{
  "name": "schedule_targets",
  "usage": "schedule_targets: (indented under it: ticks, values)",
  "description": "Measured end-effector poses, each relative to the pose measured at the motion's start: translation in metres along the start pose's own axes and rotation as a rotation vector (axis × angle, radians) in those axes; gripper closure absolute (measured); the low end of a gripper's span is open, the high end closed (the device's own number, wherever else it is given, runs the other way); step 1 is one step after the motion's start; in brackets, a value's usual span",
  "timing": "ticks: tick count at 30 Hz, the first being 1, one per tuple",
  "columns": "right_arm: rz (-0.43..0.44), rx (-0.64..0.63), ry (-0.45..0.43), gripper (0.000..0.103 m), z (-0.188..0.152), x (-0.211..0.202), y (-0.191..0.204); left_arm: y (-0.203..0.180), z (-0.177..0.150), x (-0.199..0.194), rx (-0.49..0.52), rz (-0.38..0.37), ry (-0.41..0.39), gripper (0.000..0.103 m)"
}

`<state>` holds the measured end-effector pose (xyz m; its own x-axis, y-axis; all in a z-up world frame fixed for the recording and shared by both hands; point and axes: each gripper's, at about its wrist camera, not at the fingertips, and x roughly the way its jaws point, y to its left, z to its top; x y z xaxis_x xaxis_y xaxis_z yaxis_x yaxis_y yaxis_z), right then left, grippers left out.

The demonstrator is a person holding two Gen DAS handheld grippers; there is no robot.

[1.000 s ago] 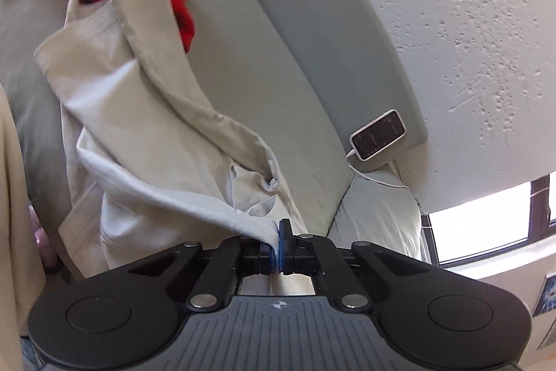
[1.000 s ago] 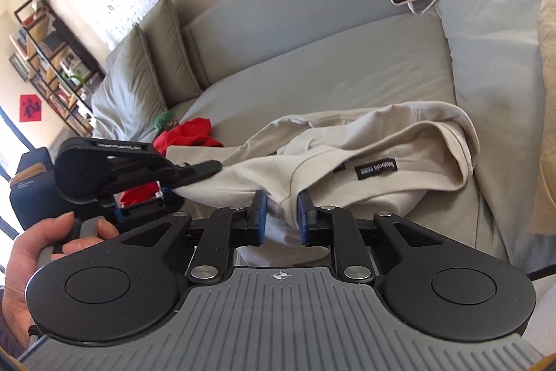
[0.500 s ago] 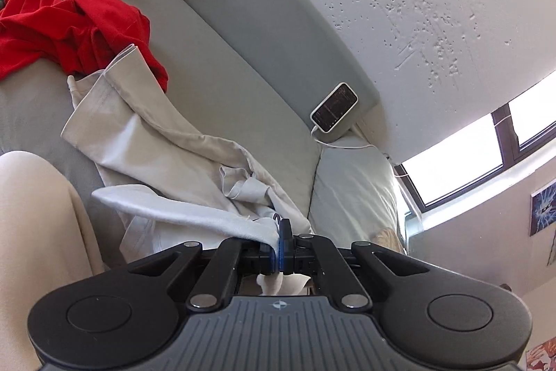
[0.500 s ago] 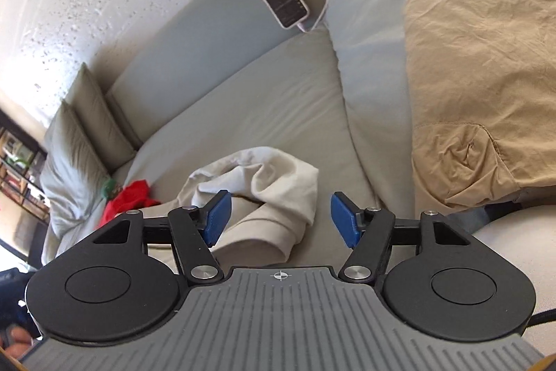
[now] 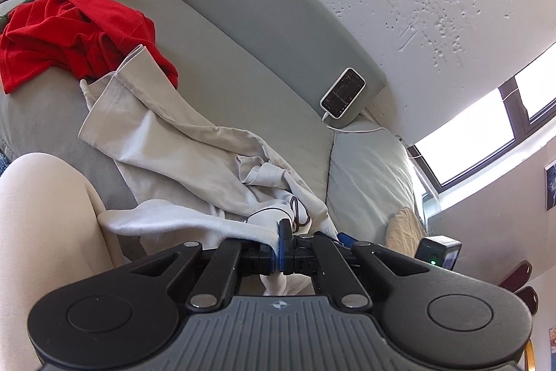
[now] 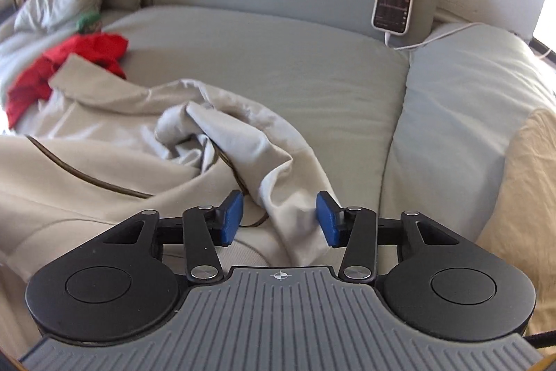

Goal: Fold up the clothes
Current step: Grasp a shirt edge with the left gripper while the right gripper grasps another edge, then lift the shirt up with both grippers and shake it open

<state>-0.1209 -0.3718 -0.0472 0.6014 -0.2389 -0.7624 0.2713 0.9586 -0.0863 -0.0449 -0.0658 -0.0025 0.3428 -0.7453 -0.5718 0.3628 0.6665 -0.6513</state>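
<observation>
While the beige hoodie (image 5: 163, 141) lies crumpled on the grey sofa (image 5: 243, 65), its long side runs from the red shirt (image 5: 69, 33) toward the left hand-held gripper (image 5: 280, 247), which is pinched tight on a pale edge of it. The right hand-held gripper (image 6: 279, 219) is wide apart, with a fold of the hoodie between its blue pads (image 6: 231, 219). A phone (image 6: 393, 0) leans on the sofa back; its writing is too small to read.

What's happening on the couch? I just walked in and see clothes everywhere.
A person is folding a beige hoodie on the grey sofa with two handheld grippers. The left gripper has its jaws shut on a fold of it; the right gripper has open jaws around another fold. A red garment lies crumpled beyond.
</observation>
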Motion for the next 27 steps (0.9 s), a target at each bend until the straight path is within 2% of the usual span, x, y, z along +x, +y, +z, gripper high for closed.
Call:
schedule_targets:
  ticks: [4,7,9,11,15,17,18,22,24,27]
  values:
    - [-0.046,-0.158,0.084,0.061,0.007,0.019,0.014,0.002,0.0,0.005,0.003,0.003,0.015,0.103]
    - [-0.092,-0.266,0.114,0.065,0.01,0.024,0.024,0.001,0.0,0.007,0.013,0.002,0.02,0.103]
    - [-0.113,-0.301,0.137,0.101,0.013,0.026,0.026,0.001,-0.001,0.009,0.02,0.003,0.021,0.103]
    - [-0.134,-0.323,0.152,0.101,0.015,0.028,0.028,0.001,-0.002,0.01,0.027,0.004,0.023,0.103]
    - [-0.083,-0.051,0.099,0.101,0.03,0.015,-0.008,0.005,0.0,0.014,0.031,0.016,0.025,0.103]
    - [-0.053,0.098,0.069,0.101,0.039,0.007,-0.027,0.007,0.011,0.017,0.026,0.018,0.022,0.103]
    - [-0.025,0.211,0.051,0.101,0.041,0.003,-0.043,0.006,0.019,0.018,0.029,0.016,0.016,0.103]
    - [0.111,0.73,-0.035,0.101,0.042,-0.02,-0.12,-0.006,0.069,0.015,0.034,-0.03,-0.038,0.103]
    - [0.198,0.915,-0.108,0.101,0.038,-0.038,-0.146,-0.02,0.097,0.003,0.036,-0.073,-0.087,0.103]
    - [0.385,1.147,-0.247,0.101,0.03,-0.073,-0.174,-0.05,0.137,-0.032,0.067,-0.173,-0.204,0.103]
